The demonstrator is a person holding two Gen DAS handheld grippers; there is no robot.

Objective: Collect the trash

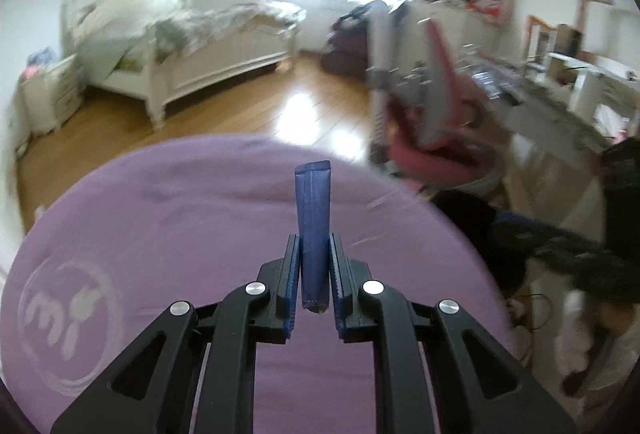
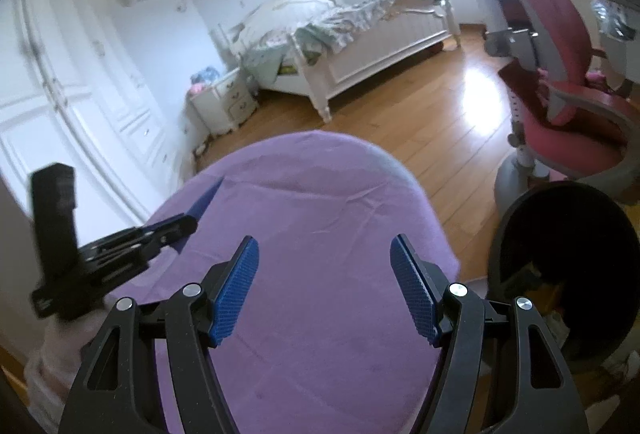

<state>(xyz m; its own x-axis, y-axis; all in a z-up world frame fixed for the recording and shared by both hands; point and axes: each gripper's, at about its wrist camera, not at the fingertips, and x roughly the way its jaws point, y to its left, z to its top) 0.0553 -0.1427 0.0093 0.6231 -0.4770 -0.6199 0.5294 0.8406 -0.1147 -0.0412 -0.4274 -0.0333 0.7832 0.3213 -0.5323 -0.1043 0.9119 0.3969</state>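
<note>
My left gripper [image 1: 314, 254] clamps the blue wrapper [image 1: 314, 218] upright above the purple cushion [image 1: 160, 234], clear for carrying to the black bin [image 2: 568, 274] at 3 o'clock; my right gripper [image 2: 324, 274] gapes empty.

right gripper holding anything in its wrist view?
No: the right gripper has its blue-padded fingers spread wide with only the purple fabric surface visible between them.

A dark blue wrapper [image 1: 313, 230] stands between blue ridged pads [image 1: 293, 282] on the black left gripper [image 1: 314, 284], over a lilac cloth [image 1: 160, 234] bearing a white ring logo [image 1: 66, 318] at eight o'clock, with a pink chair [image 2: 568, 74] at two o'clock.
</note>
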